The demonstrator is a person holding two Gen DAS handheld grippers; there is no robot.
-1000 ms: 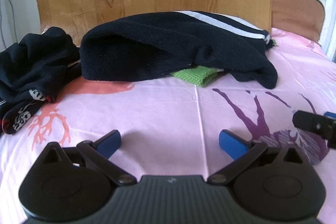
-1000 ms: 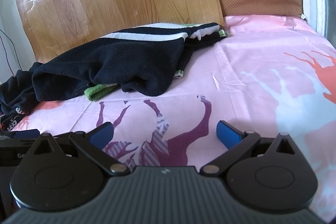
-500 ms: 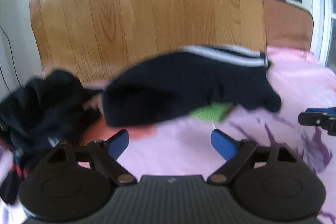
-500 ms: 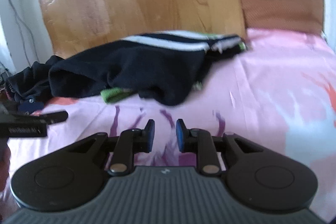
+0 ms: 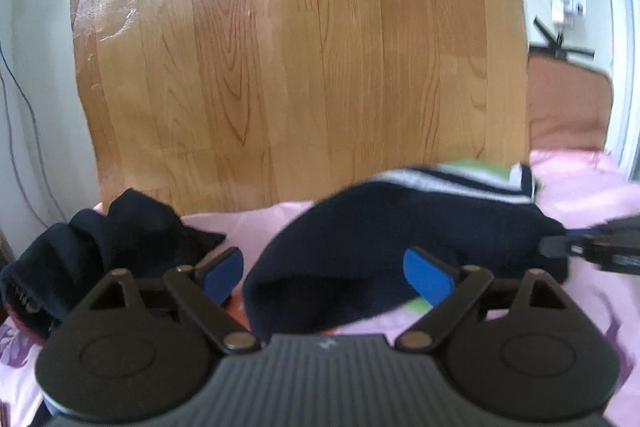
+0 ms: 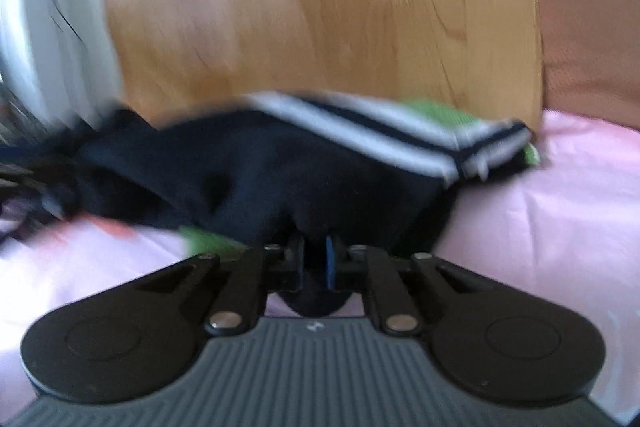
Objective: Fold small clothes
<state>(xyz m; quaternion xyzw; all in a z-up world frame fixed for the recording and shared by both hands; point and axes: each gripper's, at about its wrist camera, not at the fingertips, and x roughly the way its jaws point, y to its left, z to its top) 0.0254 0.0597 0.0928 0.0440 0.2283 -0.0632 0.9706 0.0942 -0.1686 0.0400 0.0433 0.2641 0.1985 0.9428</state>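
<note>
A dark navy garment with white stripes (image 5: 400,227) lies bunched on the pink bed sheet (image 5: 580,187), with a green piece (image 5: 416,305) under it. My left gripper (image 5: 324,271) is open, its blue pads either side of the garment's near left edge. In the right wrist view my right gripper (image 6: 316,263) is shut on the near lower edge of the navy garment (image 6: 280,171). The right gripper also shows at the right edge of the left wrist view (image 5: 592,251).
A second heap of dark clothes (image 5: 96,251) lies at the left on the sheet. A wooden headboard panel (image 5: 300,67) stands right behind the clothes. A brown cushion (image 6: 592,43) stands at the back right. A white wall with a cable is at the left.
Both grippers moved forward to the navy garment. The right gripper closed from wide open and now grips the garment's edge. The left gripper stayed open.
</note>
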